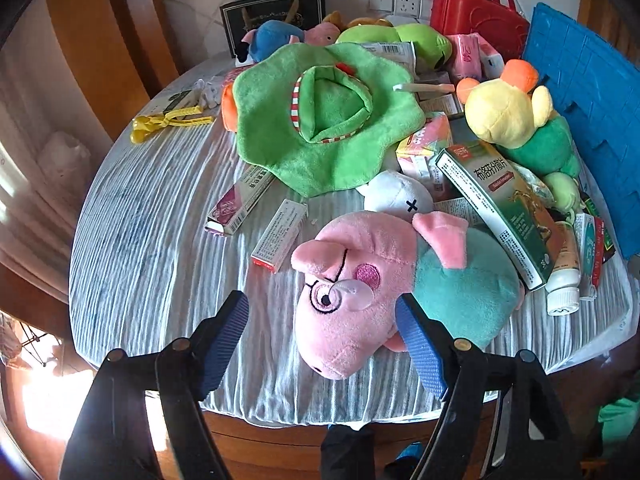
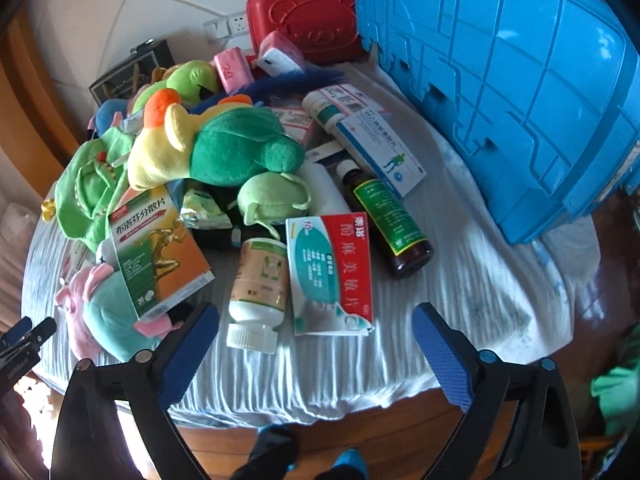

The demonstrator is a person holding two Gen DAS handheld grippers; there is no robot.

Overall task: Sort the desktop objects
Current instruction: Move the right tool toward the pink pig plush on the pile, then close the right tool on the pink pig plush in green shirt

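Soft pink-and-teal plush pig (image 1: 384, 288) at near table edge, light, squashy, non-slip.
Left gripper (image 1: 322, 340) spread, straddling the pig's snout, not pinching; right gripper (image 2: 316, 344) spread, empty. Best pinched across the head.

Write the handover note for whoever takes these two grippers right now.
Left gripper: open, empty, pink pig plush lying between its fingers, not gripped.
Right gripper: open, empty, above the white pill bottle and red-and-white medicine box.
Toys and medicines lie mixed in one pile on the striped cloth; blue crate leans at the right, red case at the back.
Done: nothing visibly sorted.
Left: separate toys from medicines.
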